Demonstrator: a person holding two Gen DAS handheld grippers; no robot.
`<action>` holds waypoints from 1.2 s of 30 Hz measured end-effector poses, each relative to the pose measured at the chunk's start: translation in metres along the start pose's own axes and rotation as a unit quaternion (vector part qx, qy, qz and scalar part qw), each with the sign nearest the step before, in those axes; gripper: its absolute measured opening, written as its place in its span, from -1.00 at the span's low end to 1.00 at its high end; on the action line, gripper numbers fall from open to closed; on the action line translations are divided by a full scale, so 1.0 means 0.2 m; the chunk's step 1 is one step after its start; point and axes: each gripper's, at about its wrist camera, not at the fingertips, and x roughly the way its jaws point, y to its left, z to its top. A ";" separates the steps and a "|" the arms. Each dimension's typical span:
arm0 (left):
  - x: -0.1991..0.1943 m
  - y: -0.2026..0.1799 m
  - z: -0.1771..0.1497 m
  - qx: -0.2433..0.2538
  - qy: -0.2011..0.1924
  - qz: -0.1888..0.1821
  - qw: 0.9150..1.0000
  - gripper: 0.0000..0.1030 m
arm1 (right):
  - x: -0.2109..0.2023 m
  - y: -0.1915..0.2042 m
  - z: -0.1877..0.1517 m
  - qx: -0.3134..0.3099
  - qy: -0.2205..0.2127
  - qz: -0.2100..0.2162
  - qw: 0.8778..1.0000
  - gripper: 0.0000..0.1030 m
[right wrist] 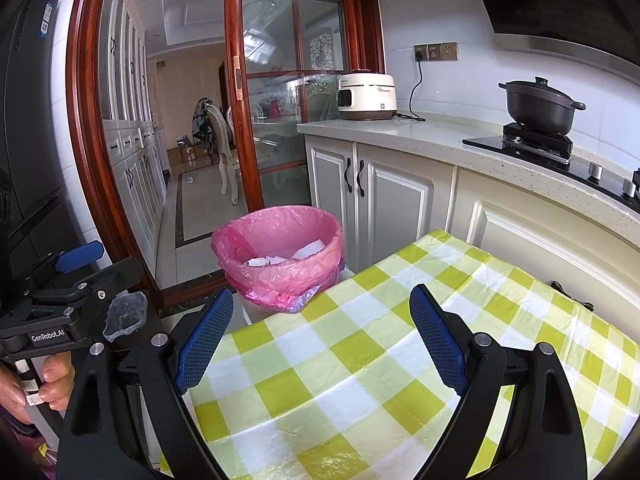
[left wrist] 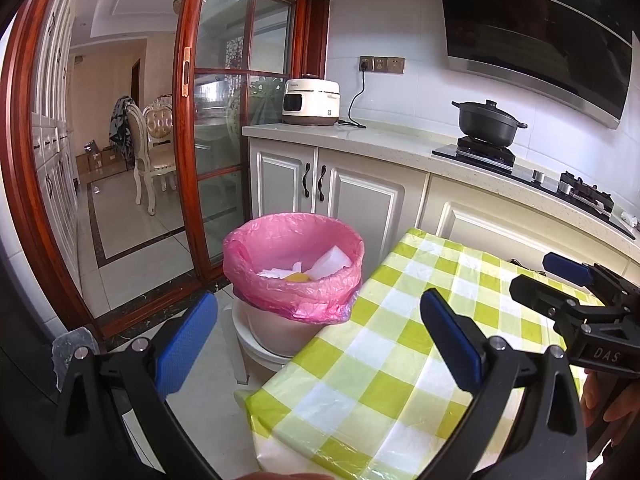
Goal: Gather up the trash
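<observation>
Pink-lined bin [left wrist: 294, 258] already holding scraps, both claws [left wrist: 318, 344] [right wrist: 320, 338] hovering spread and empty over bare checked counter [right wrist: 360, 360], probably needing searching for remaining trash.

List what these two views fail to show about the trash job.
- Bin contents: both views; the pink liner's rim hides all but white scraps and a yellow piece on top.
- Bin base: the table edge covers it in the right view, and the left claw partly covers it in the left view.
- Table's near and right parts: cut off by the frame edges and the right claw, so any trash there is unseen.
</observation>
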 end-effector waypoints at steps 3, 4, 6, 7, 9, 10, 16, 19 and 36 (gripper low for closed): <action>0.00 -0.01 0.00 0.001 0.000 0.000 1.000 0.91 | 0.00 0.00 0.00 0.001 0.000 -0.001 1.000 0.65; 0.00 -0.01 0.00 0.001 0.000 0.000 1.000 0.91 | 0.00 0.00 0.00 0.001 0.001 -0.002 1.000 0.65; 0.00 -0.01 0.00 0.002 -0.001 0.000 1.000 0.91 | -0.01 0.00 0.00 0.002 0.000 -0.003 1.000 0.65; 0.00 -0.01 0.00 0.002 -0.001 0.000 1.000 0.91 | -0.01 0.00 0.00 0.003 0.000 -0.003 1.000 0.65; 0.00 -0.01 0.00 0.004 -0.003 0.002 1.000 0.91 | -0.01 0.00 0.00 0.004 -0.001 -0.003 1.000 0.65; 0.00 -0.01 0.00 0.004 -0.003 0.002 1.000 0.91 | -0.01 0.00 0.00 0.004 -0.001 -0.003 1.000 0.65; 0.00 -0.02 0.01 0.006 -0.005 0.002 1.000 0.91 | -0.01 0.00 0.00 0.004 0.001 -0.002 1.000 0.65; -0.01 -0.02 0.01 0.005 -0.004 0.001 1.000 0.91 | -0.01 0.00 0.00 0.005 0.000 -0.001 1.000 0.65; -0.01 -0.02 0.00 0.008 -0.005 0.002 1.000 0.91 | -0.01 0.00 -0.01 0.005 0.000 -0.002 1.000 0.65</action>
